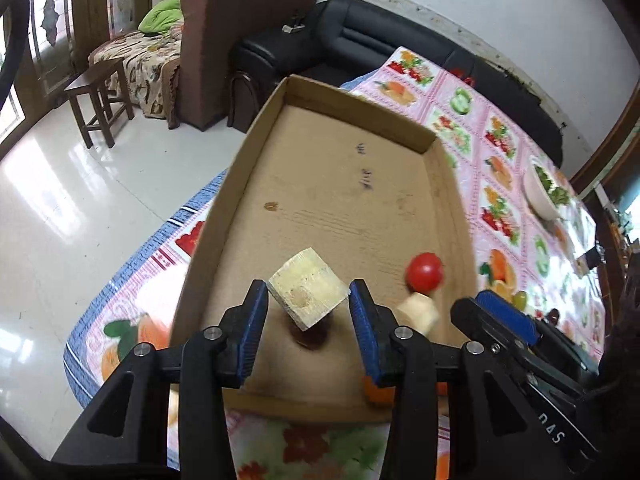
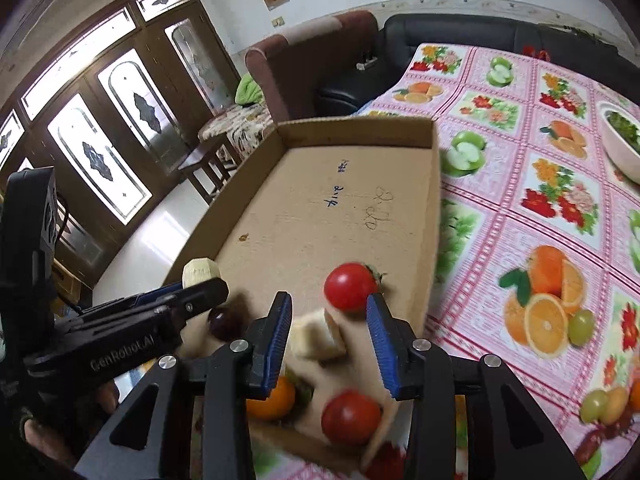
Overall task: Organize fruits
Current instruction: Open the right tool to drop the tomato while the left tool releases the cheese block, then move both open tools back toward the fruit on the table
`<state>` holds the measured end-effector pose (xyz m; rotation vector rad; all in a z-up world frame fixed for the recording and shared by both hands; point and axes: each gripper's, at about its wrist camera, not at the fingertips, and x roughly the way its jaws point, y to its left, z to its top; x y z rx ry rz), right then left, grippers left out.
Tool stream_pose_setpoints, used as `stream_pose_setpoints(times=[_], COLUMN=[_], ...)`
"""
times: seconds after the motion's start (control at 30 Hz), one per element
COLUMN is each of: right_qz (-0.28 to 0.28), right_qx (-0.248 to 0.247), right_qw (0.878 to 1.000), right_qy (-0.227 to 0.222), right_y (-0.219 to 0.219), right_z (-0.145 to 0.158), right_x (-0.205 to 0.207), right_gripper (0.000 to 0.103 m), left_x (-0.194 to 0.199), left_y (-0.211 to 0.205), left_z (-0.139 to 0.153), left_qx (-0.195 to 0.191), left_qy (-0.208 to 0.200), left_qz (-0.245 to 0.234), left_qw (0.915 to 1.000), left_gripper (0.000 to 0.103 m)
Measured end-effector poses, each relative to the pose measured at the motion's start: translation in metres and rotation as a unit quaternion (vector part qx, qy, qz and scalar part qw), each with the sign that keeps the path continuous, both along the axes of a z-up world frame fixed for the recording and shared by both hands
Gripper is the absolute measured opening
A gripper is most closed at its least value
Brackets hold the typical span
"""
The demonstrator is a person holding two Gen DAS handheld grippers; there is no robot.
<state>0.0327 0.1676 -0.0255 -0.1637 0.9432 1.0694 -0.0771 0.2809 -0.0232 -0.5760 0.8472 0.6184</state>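
Left gripper (image 1: 308, 312): jaws grip a pale fruit chunk (image 1: 307, 294) by two corners, over the near end of the box (image 1: 256, 152), probably to place it there.
Chunk: tilted, cut face toward the camera; blocky, no clear long axis.
Grape (image 2: 225, 323): dark, lies under the chunk.
Right gripper (image 2: 328, 338): jaws open around a banana piece (image 2: 319, 339), not touching.
Tomato (image 2: 350, 286): just beyond, stem pointing right.
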Motion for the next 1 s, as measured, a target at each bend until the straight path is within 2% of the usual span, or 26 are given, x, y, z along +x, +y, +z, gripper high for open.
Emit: stream_pose_setpoints(times=[0.17, 0.43, 0.73, 1.0], right_qz=[-0.023, -0.082, -0.16, -0.23], right_qx=[0.023, 0.048, 0.054, 0.057], right_qw=[0.999, 0.995, 0.985, 0.971], right_qy=[0.002, 0.01, 0.027, 0.038], right_y=[-0.044, -0.122, -0.211, -0.28], right_z=[0.014, 0.025, 0.011, -0.002], right_x=[-0.005, 0.001, 0.013, 0.02], right_gripper=[0.045, 0.046, 0.046, 0.046], left_x=[0.003, 0.025, 0.041, 0.053], left_y=[-0.027, -0.08, -0.135, -0.169], left_z=[0.013, 0.021, 0.021, 0.012], left_qx=[-0.001, -0.004, -0.002, -0.009], left_qy=[-0.025, -0.026, -0.015, 0.003], left_qz=[-0.033, -0.102, -0.162, -0.198], left_qw=[0.9992, 0.9944, 0.9867, 0.9802], left_gripper=[0.041, 0.041, 0.041, 0.041])
